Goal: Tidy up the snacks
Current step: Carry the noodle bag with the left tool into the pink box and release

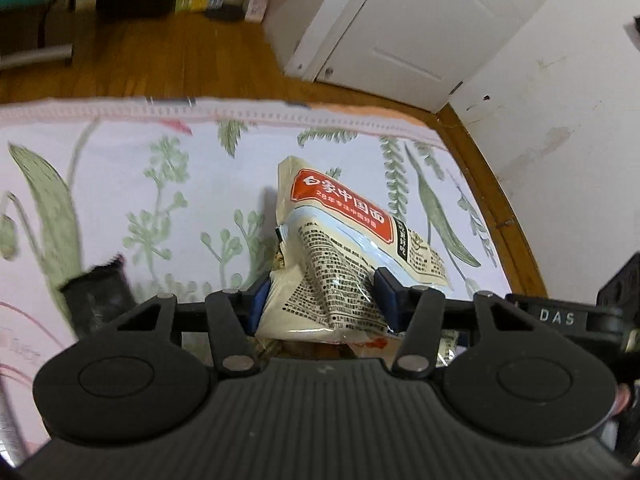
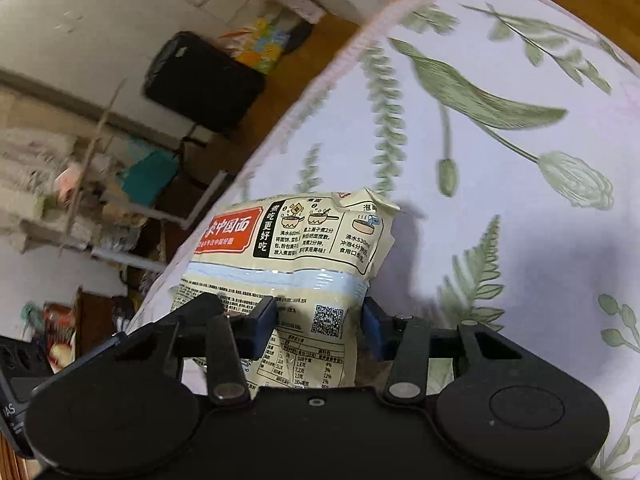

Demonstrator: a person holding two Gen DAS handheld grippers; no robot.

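Left wrist view: left gripper fingers clamped on a crinkled cream plastic noodle packet above the floral bedsheet. Right wrist view: right gripper pinches the same packet; opposing pulls could tear it.

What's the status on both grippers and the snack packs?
Left gripper clamped on cream noodle pack. Right gripper clamped on second noodle pack. Floral cloth beneath; nothing obstructing.

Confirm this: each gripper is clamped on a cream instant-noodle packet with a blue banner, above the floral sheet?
Not quite: the noodle packet banner is red. Both wrist views show it, in the left gripper and right gripper, above the floral sheet.
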